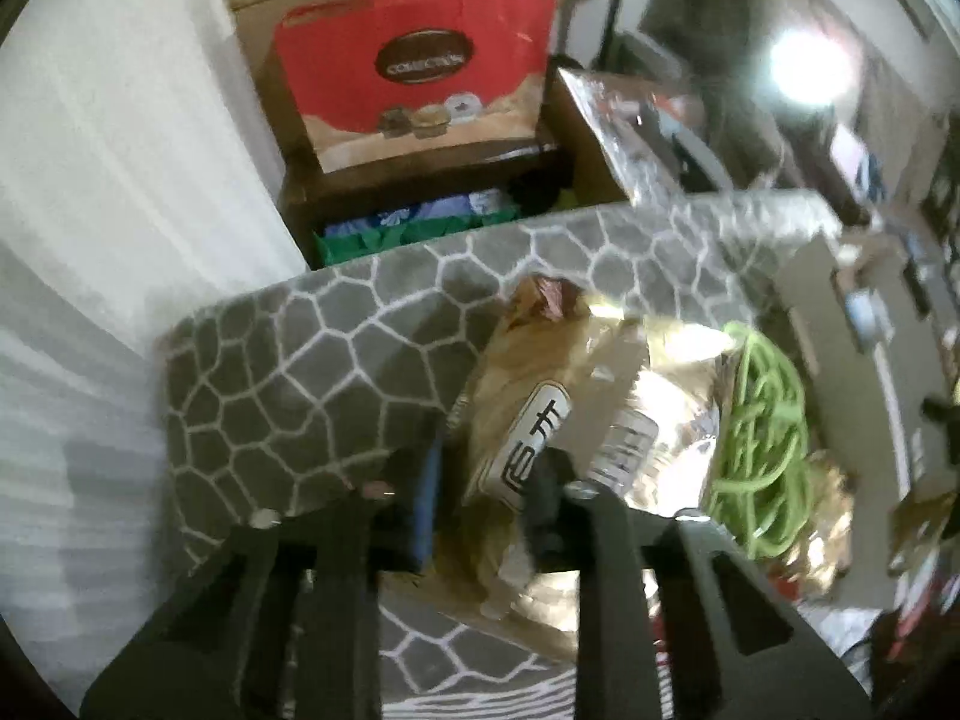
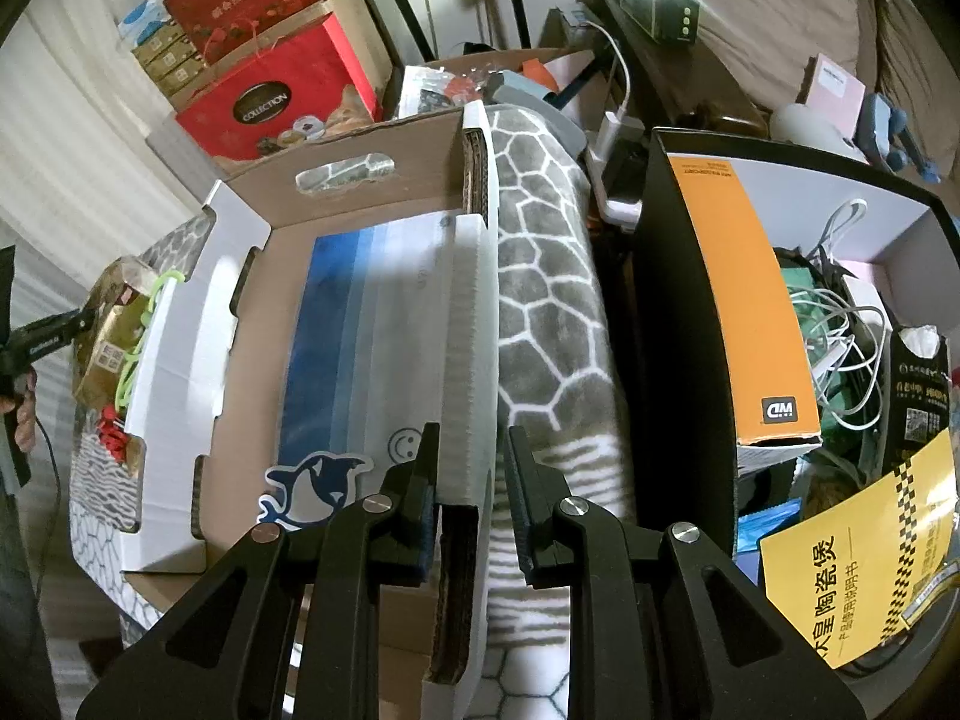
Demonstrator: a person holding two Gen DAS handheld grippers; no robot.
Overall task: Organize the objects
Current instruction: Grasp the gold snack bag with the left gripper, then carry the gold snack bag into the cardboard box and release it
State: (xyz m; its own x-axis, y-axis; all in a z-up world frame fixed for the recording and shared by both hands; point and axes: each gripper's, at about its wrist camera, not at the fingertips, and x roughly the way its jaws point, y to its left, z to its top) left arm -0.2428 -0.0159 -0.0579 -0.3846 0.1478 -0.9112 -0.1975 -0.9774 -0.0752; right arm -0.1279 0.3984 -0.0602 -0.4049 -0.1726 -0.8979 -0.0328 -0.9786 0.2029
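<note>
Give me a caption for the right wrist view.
Right gripper clamps the cardboard box wall beside a patterned blanket.

- A grey blanket (image 2: 540, 276) with a white cracked-stone pattern carries everything.
- An open cardboard box (image 2: 252, 276) sits on it.
- Left of the box: a gold foil packet (image 1: 600, 396) (green cord (image 1: 762, 420) lies on the packet).

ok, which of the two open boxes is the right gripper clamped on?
The cardboard box with the blue bag inside; its right wall sits between the jaws. The black box of cables stands apart.
</note>
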